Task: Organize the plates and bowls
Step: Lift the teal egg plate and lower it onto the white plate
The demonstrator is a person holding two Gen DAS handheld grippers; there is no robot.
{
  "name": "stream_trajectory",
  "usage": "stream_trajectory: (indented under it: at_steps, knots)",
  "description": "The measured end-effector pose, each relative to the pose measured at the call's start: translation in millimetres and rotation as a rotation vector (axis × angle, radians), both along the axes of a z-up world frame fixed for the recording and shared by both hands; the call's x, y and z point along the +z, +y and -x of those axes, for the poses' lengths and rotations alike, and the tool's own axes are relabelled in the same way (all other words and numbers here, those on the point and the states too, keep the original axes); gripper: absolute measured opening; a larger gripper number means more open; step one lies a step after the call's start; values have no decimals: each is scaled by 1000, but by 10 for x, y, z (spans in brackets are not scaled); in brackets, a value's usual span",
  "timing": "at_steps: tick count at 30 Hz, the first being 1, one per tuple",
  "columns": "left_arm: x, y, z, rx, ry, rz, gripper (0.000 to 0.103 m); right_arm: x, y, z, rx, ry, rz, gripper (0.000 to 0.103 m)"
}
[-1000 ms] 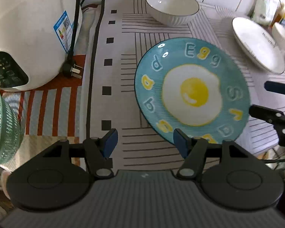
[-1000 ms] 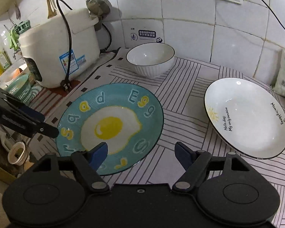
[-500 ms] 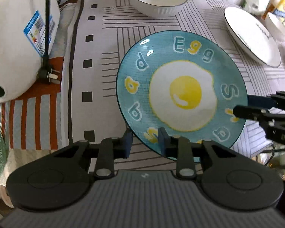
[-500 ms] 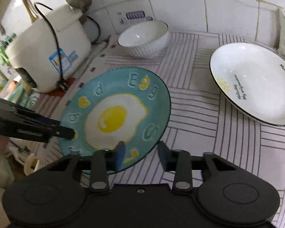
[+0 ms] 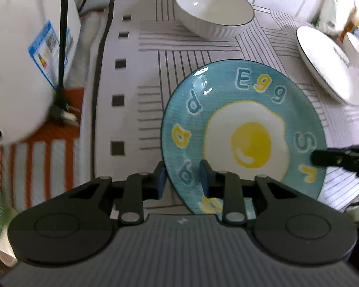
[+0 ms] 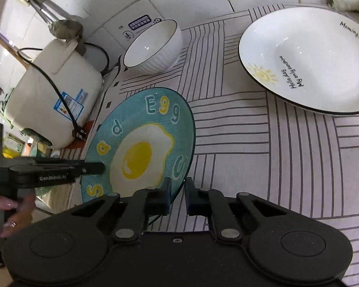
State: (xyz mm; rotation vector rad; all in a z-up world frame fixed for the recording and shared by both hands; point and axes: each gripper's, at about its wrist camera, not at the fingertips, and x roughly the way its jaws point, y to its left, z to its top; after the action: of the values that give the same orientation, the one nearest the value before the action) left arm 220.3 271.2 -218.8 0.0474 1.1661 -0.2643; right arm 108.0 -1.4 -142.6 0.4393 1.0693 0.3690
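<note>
Striped counter mat (image 6: 287,167) is supporting the egg plate (image 6: 141,150), lying flat. Left gripper (image 5: 182,179) is clamping its near-left rim; right gripper (image 6: 177,196) is clamping the opposite rim, so both hands are sharing the lift.

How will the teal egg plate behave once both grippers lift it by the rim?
The teal egg plate looks like glazed ceramic, so probably rigid and breakable if dropped. Its glossy surface shows glare, so the rim may slip in a pinch. The left gripper and right gripper hold opposite edges, which should limit tipping.
</note>
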Motion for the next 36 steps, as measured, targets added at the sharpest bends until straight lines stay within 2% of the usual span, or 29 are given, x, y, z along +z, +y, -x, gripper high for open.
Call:
stream_trajectory:
  at_steps: [2,5,9,11,13,14,17,20,24,32,36]
  knots:
    - [-23,45,-15,15,-7,33,29,-21,55,-36,11,-3,17,15]
    - [-76,171,-48,98,20,125,29,-75,89,-108,1,9,5,17]
    - [-61,105,-43,75,33,86,30,-91,64,-130,-12,1,-21,18]
    - [-58,109,-94,82,96,96,30,-88,45,-132,-28,13,-36,18]
    - [-31,84,-109,70,144,86,30,-46,63,-119,1,0,0,18]
    - [5,61,-83,61,136,85,29,-15,66,-107,17,-10,17,19]
    - [136,17,-13,39,122,91,28,67,-46,-92,31,6,-23,19]
    - [311,-45,70,19,129,126,28,242,-124,15,44,-19,11,21]
    - [635,-295,213,-68,63,52,30,538,-254,172,46,-61,23,22]
    - [1226,-545,227,-170,-29,82,29,1158,-517,502,28,-147,42,25]
    - [1448,-740,147,-270,-60,113,28,1364,-695,593,-17,-180,46,25]
